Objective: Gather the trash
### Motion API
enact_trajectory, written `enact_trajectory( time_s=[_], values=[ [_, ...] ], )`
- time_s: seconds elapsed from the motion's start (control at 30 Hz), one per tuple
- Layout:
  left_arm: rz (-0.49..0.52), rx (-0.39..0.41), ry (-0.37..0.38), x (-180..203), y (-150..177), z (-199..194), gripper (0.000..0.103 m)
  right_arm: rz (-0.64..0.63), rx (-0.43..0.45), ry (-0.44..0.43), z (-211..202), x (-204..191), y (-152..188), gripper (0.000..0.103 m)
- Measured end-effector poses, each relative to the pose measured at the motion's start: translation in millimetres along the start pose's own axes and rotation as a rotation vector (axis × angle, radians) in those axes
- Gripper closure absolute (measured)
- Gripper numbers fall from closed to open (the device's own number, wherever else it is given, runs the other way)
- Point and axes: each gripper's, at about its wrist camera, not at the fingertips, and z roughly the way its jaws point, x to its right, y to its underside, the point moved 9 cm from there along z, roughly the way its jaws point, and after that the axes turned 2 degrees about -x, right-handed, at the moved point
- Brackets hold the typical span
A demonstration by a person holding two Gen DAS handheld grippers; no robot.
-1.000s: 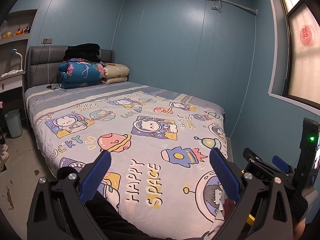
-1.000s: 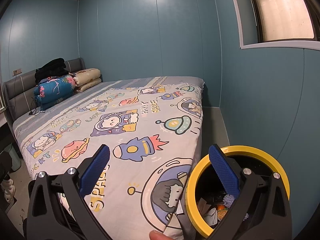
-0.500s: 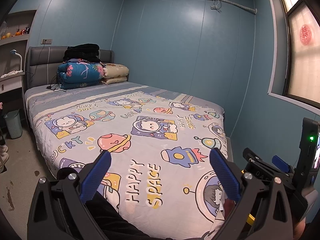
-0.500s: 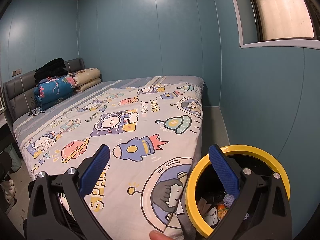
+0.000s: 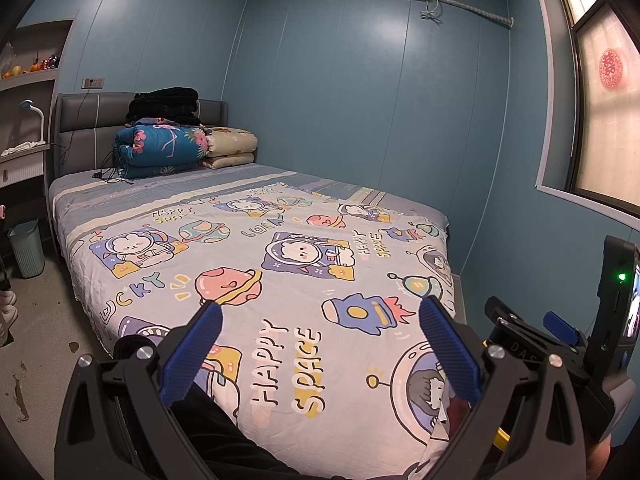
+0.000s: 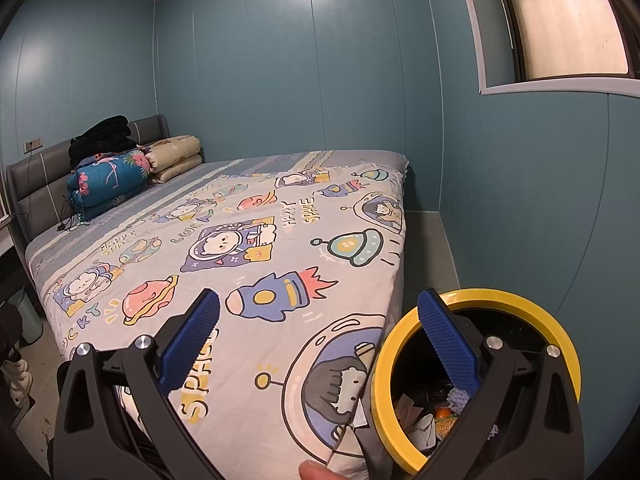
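Note:
A black bin with a yellow rim stands at the bed's near right corner; crumpled paper and other trash lie inside it. My right gripper is open and holds nothing, its right finger over the bin's mouth. My left gripper is open and empty above the foot of the bed. The bed has a cartoon space-print sheet with no loose trash showing on it. In the left wrist view the right gripper's body sits at the right edge, and a sliver of the yellow rim shows beneath it.
Folded quilts and pillows are stacked at the headboard, with a cable beside them. A small green basket stands on the floor left of the bed. Blue walls close in the far and right sides. A fingertip shows at the bottom edge.

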Motion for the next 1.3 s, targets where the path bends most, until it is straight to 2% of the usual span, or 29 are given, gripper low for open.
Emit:
enact_trajectory(
  time_s=[1.3],
  values=[
    [0.016, -0.021, 0.023, -0.7, 2.2, 2.2, 0.008, 0.012, -0.011, 0.000, 0.9, 1.2, 5.4, 0.008]
  ],
)
